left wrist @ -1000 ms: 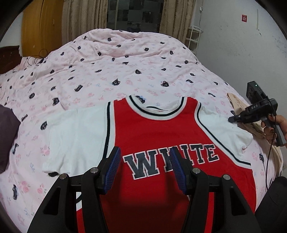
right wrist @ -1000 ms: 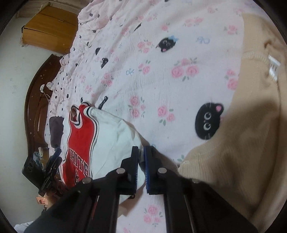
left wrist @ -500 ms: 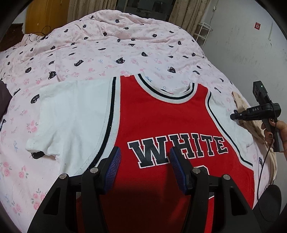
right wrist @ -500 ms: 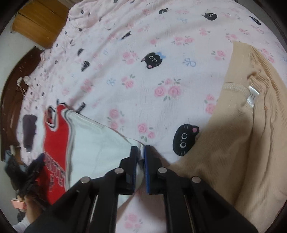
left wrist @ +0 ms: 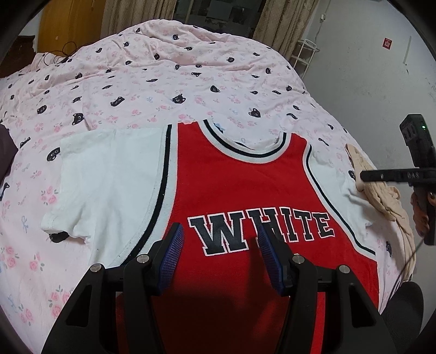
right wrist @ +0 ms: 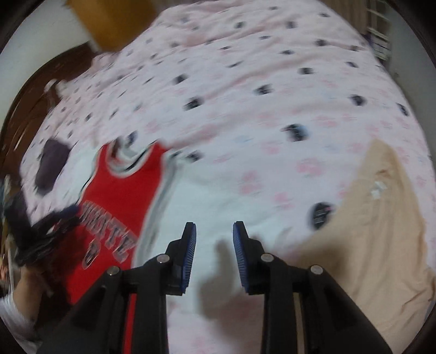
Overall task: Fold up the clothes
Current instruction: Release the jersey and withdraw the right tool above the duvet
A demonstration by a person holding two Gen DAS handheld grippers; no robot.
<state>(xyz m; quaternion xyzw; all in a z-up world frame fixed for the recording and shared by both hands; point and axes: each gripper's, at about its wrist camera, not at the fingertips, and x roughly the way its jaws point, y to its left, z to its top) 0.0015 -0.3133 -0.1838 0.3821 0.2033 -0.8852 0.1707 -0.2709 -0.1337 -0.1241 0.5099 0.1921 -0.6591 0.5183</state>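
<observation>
A red jersey-style shirt with white sleeves and the word WHITE lies flat, front up, on the pink cat-print bedspread. My left gripper hovers open over the lettering with nothing between its fingers. My right gripper is above the shirt's white right sleeve. Its jaws are opening and nothing is between them. The right wrist view is blurred by motion. In the left wrist view the right gripper shows side-on at the right edge, above the sleeve's end, held by a hand.
A beige garment lies crumpled right of the shirt, near the bed's edge. A dark cloth lies left of the shirt. Beyond the bed stand a wooden wardrobe, curtains and a white wire rack.
My right gripper was shut on the white sleeve's edge. It has let go, risen and rolled, and its jaws have parted. The left gripper has stayed over the lettering.
</observation>
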